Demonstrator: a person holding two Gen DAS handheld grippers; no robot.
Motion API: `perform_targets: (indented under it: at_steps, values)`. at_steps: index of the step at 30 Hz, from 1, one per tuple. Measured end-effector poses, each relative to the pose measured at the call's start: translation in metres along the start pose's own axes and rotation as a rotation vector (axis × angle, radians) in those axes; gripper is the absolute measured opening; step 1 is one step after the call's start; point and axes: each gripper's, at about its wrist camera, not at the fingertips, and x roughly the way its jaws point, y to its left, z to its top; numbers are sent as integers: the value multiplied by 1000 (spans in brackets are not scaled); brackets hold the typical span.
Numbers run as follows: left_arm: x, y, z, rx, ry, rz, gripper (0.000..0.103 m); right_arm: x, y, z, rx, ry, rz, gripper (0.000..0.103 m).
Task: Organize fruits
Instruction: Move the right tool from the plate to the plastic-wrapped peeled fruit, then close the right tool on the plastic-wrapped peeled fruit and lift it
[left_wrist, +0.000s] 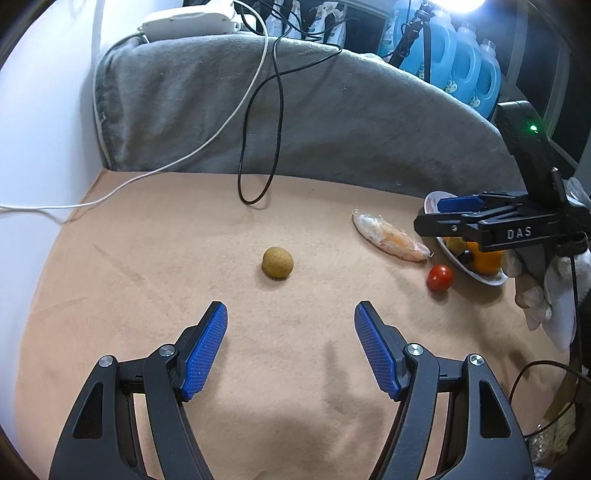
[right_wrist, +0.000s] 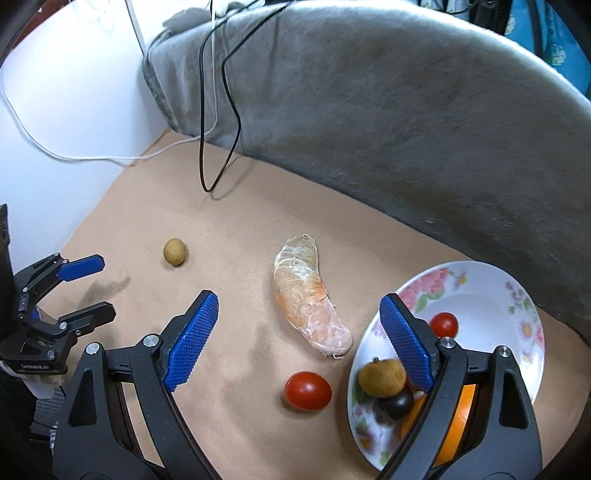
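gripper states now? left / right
Left gripper: open, holding nothing.
Right gripper: open, holding nothing.

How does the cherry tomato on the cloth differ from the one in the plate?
The tomato on the cloth lies outside the floral plate, near its rim; the tomato in the plate sits inside. The first looks larger, being nearer the camera; the second is partly hidden by the right tongs. Both are red, round and ungrasped.

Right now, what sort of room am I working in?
Likely a home bedroom or storage corner: a folded grey blanket lies along a cloth-covered surface, with blue detergent bottles stacked behind and a floral plate of fruit.
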Motion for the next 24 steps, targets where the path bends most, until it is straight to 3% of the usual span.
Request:
perform_targets:
  at_steps: [8,18,24]
  values:
    - [-4,2,-4,-27,-1,-20,71,18,9,8,-58,46,8,91]
    - [-11,4,-5,-48,-21,-32,71,50,20,14,-140,140,-16,63]
    - [-7,6,-8,-55,-8,-28,71,74,20,18,-173,192,-46,62]
